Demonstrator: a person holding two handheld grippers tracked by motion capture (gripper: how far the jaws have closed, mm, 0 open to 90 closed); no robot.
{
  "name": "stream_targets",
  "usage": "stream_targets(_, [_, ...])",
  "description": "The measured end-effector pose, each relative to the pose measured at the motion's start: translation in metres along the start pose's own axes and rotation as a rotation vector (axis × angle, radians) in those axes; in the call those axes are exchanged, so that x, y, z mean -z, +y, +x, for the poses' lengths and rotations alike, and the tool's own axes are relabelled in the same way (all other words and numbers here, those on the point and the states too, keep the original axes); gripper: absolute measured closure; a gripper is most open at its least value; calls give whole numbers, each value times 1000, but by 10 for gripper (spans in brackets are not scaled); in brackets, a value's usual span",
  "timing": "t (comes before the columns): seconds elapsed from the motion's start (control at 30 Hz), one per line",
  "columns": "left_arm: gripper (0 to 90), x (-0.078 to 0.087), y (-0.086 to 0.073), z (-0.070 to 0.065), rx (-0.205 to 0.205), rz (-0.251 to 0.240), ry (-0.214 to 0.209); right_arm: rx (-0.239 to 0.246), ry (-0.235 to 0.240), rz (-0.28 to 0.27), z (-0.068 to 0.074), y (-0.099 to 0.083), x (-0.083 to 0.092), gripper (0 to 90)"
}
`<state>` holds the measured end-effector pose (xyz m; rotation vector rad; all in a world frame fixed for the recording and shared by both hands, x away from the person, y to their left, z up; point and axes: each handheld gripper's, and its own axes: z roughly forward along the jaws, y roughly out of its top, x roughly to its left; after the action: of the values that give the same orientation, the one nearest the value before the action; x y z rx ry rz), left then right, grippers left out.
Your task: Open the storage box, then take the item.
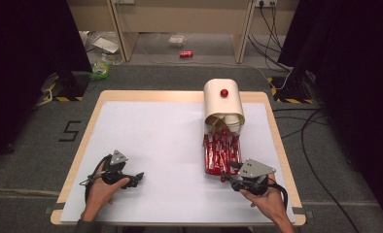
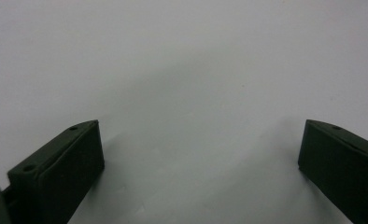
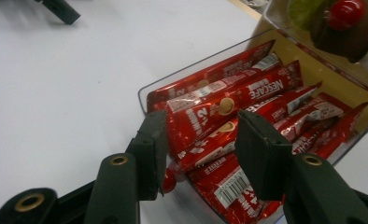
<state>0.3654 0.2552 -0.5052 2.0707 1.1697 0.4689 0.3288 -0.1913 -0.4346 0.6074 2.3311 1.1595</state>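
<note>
A clear drawer tray (image 1: 206, 155) packed with several red Nescafé sachets (image 1: 222, 153) is pulled out from under a cream dispenser (image 1: 223, 104) that has a red knob on top (image 1: 224, 92). My right gripper (image 1: 230, 174) is at the tray's near end. In the right gripper view its jaws (image 3: 203, 140) stand apart over the sachets (image 3: 229, 100), with no pad pressing on one. A small red knob (image 3: 169, 179) sits at the tray's front (image 3: 142, 93), beside one jaw. My left gripper (image 1: 137, 178) rests at the front left, open over the bare mat (image 2: 201, 149).
A white mat (image 1: 155, 141) covers the wooden table (image 1: 82, 141). White cups (image 1: 231, 121) show under the dispenser's cover. On the floor beyond lie a red can (image 1: 186, 54), cables and bags. The left gripper's jaw tip (image 3: 60, 9) shows far off in the right gripper view.
</note>
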Motion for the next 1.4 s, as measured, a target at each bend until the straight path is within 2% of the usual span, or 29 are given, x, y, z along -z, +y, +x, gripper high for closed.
stream_targets(0.1, [0,0,0,0,0,0,0,-41,-24,3,-4,0,1,531])
stream_targets(0.2, [0,0,0,0,0,0,0,-62,-34,0,-6,0,2,527])
stream_targets(0.23, [0,0,0,0,0,0,0,-89,-46,-4,-8,0,2,514])
stream_targets(0.43, [0,0,0,0,0,0,0,-128,-68,-13,-13,1,3,507])
stream_targets(0.77, [0,0,0,0,0,0,0,-165,-98,10,-17,1,-2,498])
stream_targets(1.1, [0,0,0,0,0,1,0,-179,-120,6,-23,3,-3,489])
stream_targets(1.4, [0,0,0,0,1,-1,0,-193,-122,18,-26,6,-7,498])
